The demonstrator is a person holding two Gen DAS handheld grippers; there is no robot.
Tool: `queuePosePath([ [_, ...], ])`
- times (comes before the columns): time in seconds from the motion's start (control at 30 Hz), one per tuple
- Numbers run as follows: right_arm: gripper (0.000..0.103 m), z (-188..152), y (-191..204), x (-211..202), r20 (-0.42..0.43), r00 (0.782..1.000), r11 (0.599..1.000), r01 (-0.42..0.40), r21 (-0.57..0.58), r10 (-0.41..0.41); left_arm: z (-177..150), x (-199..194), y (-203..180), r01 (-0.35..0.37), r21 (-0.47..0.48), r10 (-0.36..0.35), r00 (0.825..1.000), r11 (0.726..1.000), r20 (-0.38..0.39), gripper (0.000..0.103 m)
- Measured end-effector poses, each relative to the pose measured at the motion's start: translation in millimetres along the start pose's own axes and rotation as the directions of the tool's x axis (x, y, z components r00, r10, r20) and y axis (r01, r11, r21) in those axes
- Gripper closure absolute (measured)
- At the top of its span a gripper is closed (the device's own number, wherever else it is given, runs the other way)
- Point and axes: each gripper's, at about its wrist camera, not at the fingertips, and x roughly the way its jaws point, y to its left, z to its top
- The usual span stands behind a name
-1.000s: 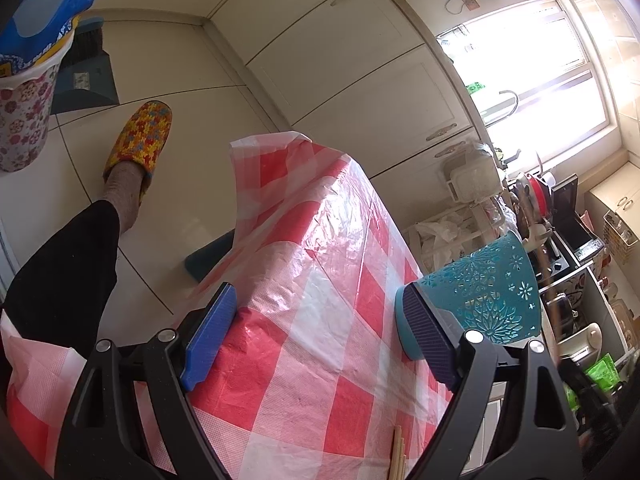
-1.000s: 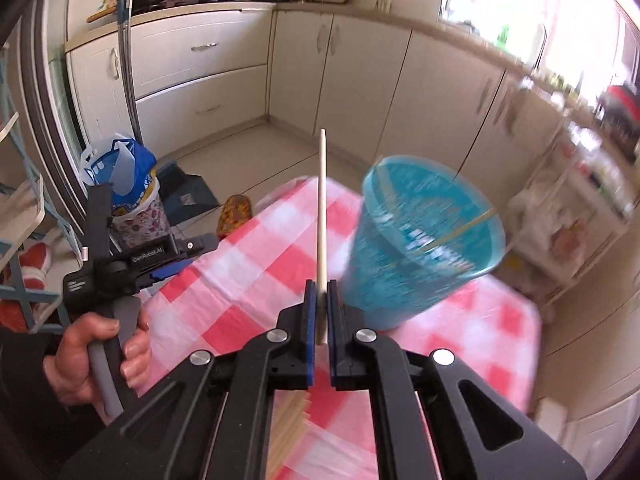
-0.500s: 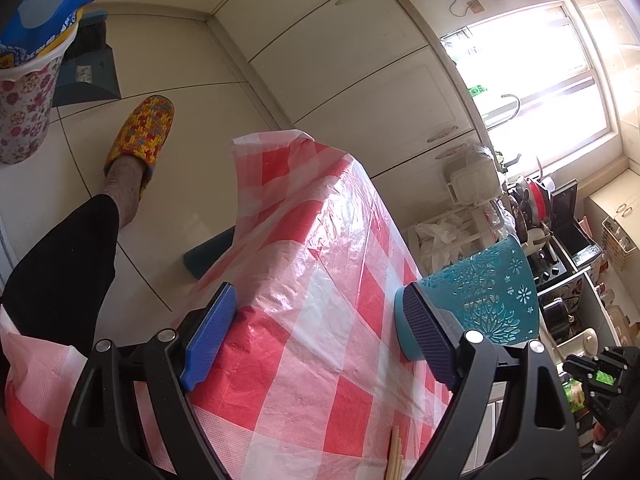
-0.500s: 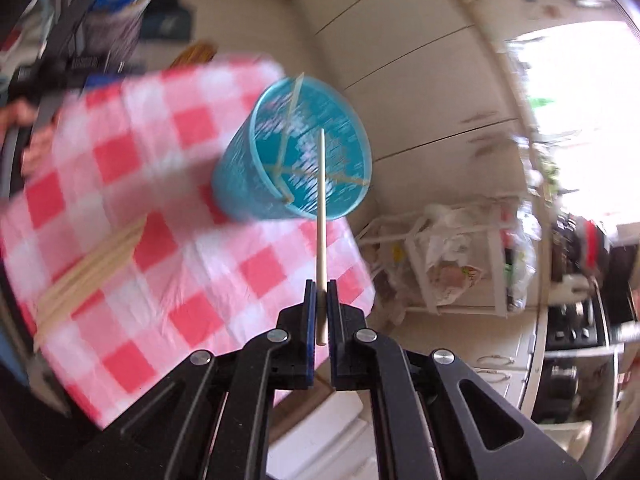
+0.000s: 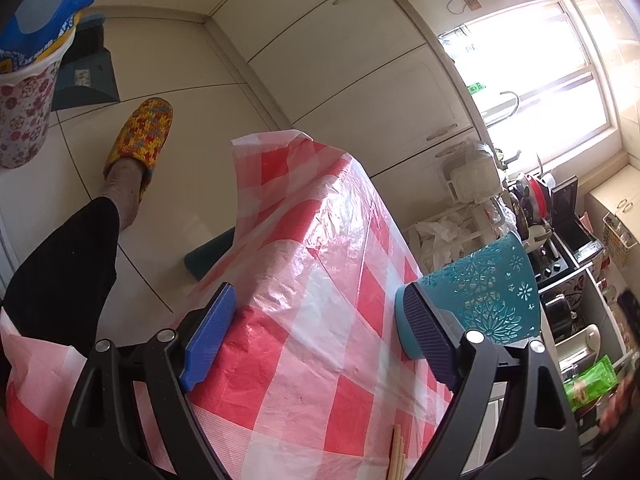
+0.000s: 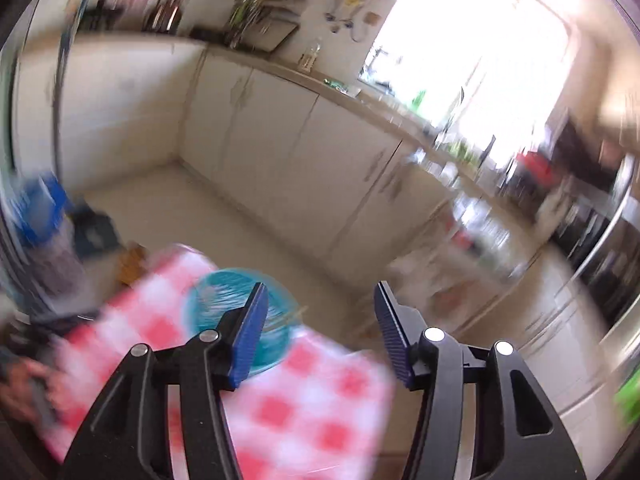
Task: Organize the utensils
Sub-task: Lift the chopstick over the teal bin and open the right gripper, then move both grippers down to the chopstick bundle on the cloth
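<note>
A teal perforated utensil cup (image 5: 484, 292) stands on the red-and-white checked table (image 5: 320, 320). My left gripper (image 5: 316, 340) is open and empty, low over the table, its right finger beside the cup's base. Tips of wooden chopsticks (image 5: 397, 456) lie at the table's near edge. In the blurred right wrist view my right gripper (image 6: 320, 332) is open and empty, high above the cup (image 6: 224, 300), which holds thin chopsticks (image 6: 288, 316).
The person's leg and a patterned slipper (image 5: 140, 136) are on the floor left of the table. A floral bin (image 5: 24, 116) stands far left. Cream cabinets (image 5: 360, 92) line the wall. A cluttered rack (image 5: 560, 260) stands right of the table.
My right gripper opened and let go of the chopstick it held over the cup, then swung up and away. The left gripper has not moved.
</note>
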Motion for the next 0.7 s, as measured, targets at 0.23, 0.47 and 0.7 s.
queuePosePath([
  [0.23,0.087,-160,56,53,-0.233,0.908,0.907,-0.264,0.329,0.349,-5,0,-21,-0.060,0.124,0.059,0.998,0.990,0.012,0.019],
  [0.47,0.088,-232,112,64,-0.287,0.865,0.862,-0.268,0.430,0.412,-5,0,-26,-0.079,0.151,0.078,0.997,0.985,0.010,0.018],
  [0.7,0.089,-243,106,65,-0.256,0.873,0.844,-0.265,0.467,0.416,-7,-2,-35,-0.109,0.189,0.106,0.994,0.976,0.025,0.018],
])
